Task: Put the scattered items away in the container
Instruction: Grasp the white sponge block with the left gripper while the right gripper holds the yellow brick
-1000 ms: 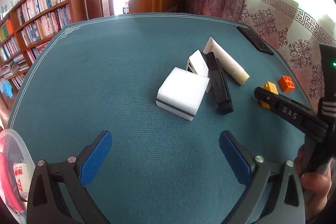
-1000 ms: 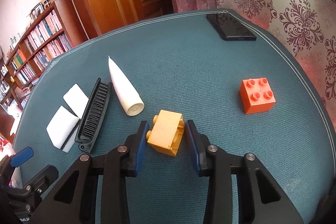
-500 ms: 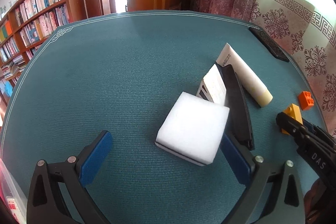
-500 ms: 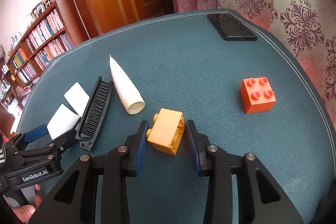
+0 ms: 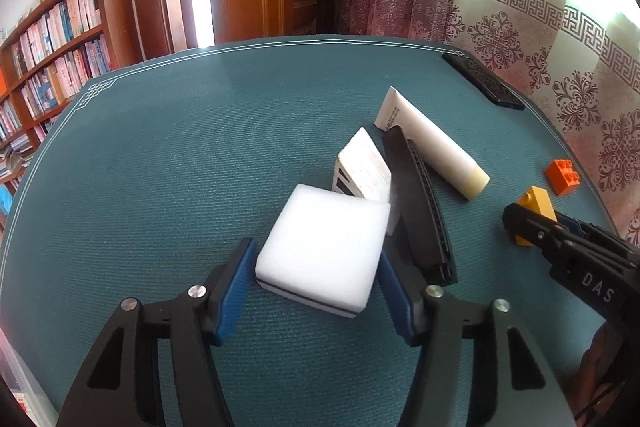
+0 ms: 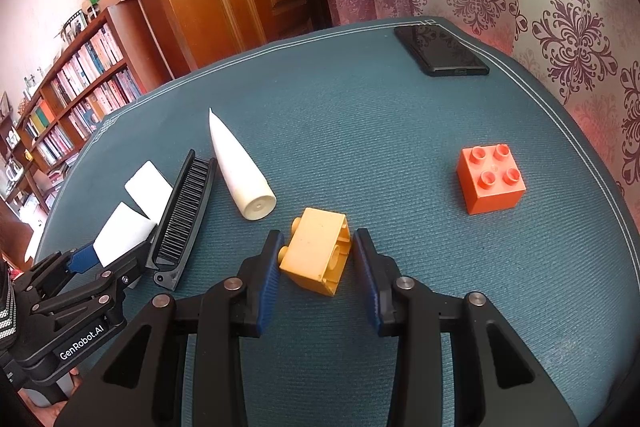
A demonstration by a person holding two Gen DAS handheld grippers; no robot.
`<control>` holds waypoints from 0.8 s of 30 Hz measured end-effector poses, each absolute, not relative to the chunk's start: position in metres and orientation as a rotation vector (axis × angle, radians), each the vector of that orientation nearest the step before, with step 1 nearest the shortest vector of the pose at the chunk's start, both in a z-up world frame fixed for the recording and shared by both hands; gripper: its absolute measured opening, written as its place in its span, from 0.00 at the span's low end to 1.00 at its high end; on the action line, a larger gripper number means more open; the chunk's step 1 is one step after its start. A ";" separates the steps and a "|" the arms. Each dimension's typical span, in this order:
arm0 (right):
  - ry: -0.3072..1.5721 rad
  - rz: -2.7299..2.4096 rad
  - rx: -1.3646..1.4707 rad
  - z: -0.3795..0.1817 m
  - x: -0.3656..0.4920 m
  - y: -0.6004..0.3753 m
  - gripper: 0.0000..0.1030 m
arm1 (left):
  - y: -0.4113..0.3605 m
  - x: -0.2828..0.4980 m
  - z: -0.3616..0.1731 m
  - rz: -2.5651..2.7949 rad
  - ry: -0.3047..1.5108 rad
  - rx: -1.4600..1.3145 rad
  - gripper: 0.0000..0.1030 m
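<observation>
The left gripper (image 5: pixel 316 285) is straddling the white sponge block (image 5: pixel 326 249), its jaws spread slightly wider than the block. The left pad appears to be touching the block's left face; the right pad is standing just beside the right face, and contact there cannot be confirmed. The block is lying flat on the counter (image 5: pixel 180 155), directly between and just ahead of the fingertips, its near corner pointing back toward the gripper. It is roughly square, so no long axis is governing the grasp. It is showing a white foam top over a thin dark base layer.

The right gripper (image 6: pixel 316 267) is bracketing the yellow brick (image 6: pixel 318 251), jaws spread, with a visible gap at the right pad. The brick is lying on its side, studs facing the left pad and hollow underside facing the right pad.

Just beyond the sponge block, a second white block (image 5: pixel 364 167) is leaning against a black comb (image 5: pixel 420 203), which is lying close beside the left gripper's right pad. A white tube (image 5: pixel 432 151) and an orange brick (image 6: pixel 490 179) are lying farther out. The container is not identifiable in either view.

Judgement: each gripper is positioned to close on its own item; the comb's closeness is the chief snag risk.
</observation>
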State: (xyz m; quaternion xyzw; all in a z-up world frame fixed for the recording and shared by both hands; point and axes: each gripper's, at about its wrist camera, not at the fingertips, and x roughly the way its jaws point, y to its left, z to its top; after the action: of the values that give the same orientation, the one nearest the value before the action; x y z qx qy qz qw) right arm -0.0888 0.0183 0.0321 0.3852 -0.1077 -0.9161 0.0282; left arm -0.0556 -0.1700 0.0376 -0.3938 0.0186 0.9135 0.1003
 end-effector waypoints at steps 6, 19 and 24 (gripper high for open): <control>-0.344 -2.830 1.175 0.032 -0.088 0.019 0.38 | -0.179 -0.054 0.037 2.683 -0.027 -1.151 0.57; -0.364 -2.860 1.152 0.032 -0.085 0.020 0.34 | -0.190 -0.045 0.037 2.655 -0.149 -1.141 0.56; -0.393 -2.868 1.150 0.033 -0.085 0.024 0.30 | -0.191 -0.041 0.042 2.674 -0.149 -1.114 0.56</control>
State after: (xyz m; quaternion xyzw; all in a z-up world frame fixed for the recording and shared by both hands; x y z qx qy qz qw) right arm -0.0850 0.0239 0.0330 0.3692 -0.1261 -0.9207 0.0132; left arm -0.0406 -0.1906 0.0423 -0.3813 -0.0510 0.9152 0.1202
